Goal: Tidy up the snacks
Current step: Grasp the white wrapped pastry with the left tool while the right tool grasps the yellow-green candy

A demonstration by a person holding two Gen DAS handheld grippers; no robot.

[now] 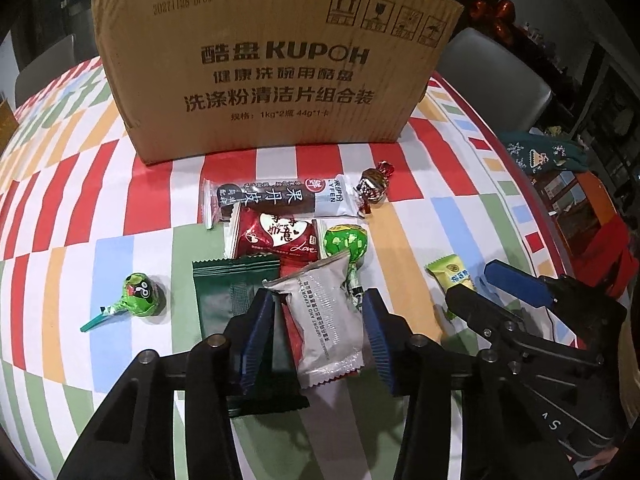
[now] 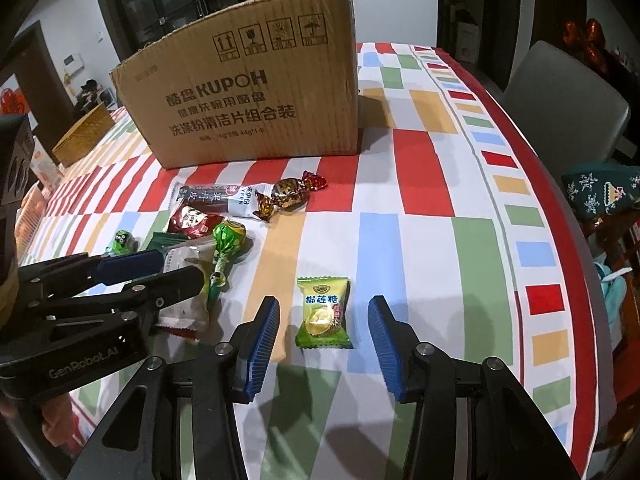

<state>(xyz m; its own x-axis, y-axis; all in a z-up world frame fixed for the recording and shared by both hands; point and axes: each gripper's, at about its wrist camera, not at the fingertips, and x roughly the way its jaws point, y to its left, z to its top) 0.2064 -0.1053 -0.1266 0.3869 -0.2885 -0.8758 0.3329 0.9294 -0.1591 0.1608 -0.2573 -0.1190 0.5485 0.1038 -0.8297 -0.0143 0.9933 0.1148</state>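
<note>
A cardboard box (image 1: pixel 276 68) stands at the back of the checkered table; it also shows in the right wrist view (image 2: pixel 248 104). Snacks lie in front of it: a long dark bar (image 1: pixel 276 202), a red heart packet (image 1: pixel 280 240), a dark green packet (image 1: pixel 228 292), a green lollipop (image 1: pixel 344 244), a second lollipop (image 1: pixel 138 294) and a foil candy (image 1: pixel 372 188). My left gripper (image 1: pixel 318 312) is open, its fingers either side of a grey-white packet (image 1: pixel 324 316). My right gripper (image 2: pixel 324 320) is open around a green durian candy (image 2: pixel 323 314), not touching it.
The table's red-bordered right edge (image 2: pixel 560 220) is close to a grey chair (image 2: pixel 560 100). A wicker basket (image 2: pixel 82 134) stands at the far left. My right gripper shows in the left wrist view (image 1: pixel 476 288) beside the durian candy (image 1: pixel 450 272).
</note>
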